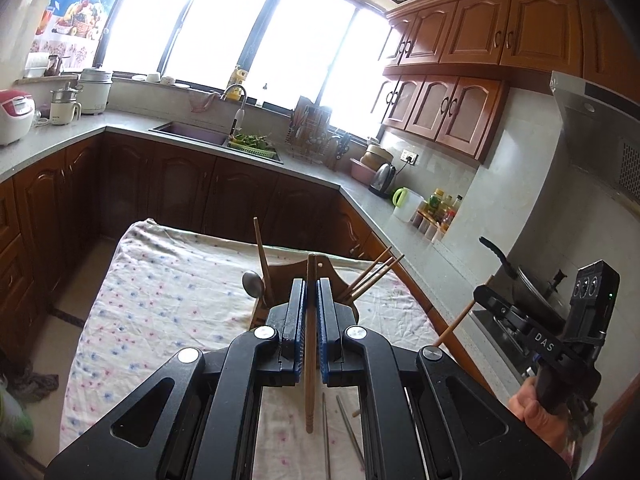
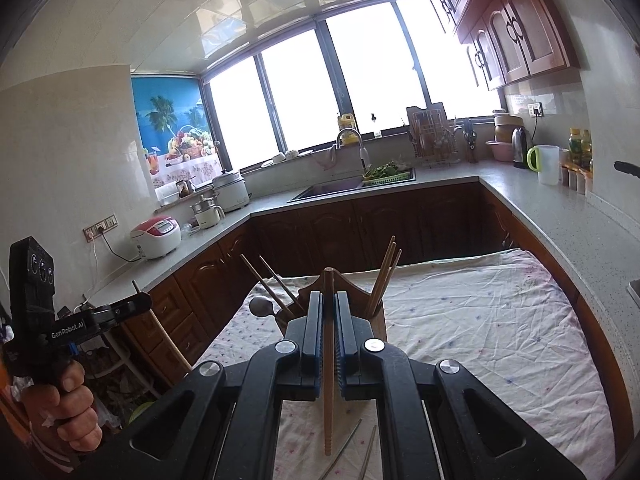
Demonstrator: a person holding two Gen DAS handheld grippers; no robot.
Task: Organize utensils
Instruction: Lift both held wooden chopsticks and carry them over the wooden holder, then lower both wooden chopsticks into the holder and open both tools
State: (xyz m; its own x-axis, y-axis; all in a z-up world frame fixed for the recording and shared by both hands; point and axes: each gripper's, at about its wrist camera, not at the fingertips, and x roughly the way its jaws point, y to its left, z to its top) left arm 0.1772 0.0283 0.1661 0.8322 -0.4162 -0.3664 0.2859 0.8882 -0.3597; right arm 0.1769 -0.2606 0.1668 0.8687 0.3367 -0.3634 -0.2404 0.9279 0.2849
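My left gripper is shut on a wooden chopstick that stands nearly upright between the blue pads. My right gripper is likewise shut on another wooden chopstick. Both are held above the cloth, just in front of a wooden utensil holder. The holder has a metal spoon and chopsticks on its left side, and more chopsticks on its right. Two metal chopsticks lie on the cloth below the grippers.
A floral cloth covers the table. Grey countertops with brown cabinets surround it, carrying a sink, a rice cooker, a kettle and bottles. A wok sits on the stove at right. A hand grips the left handle.
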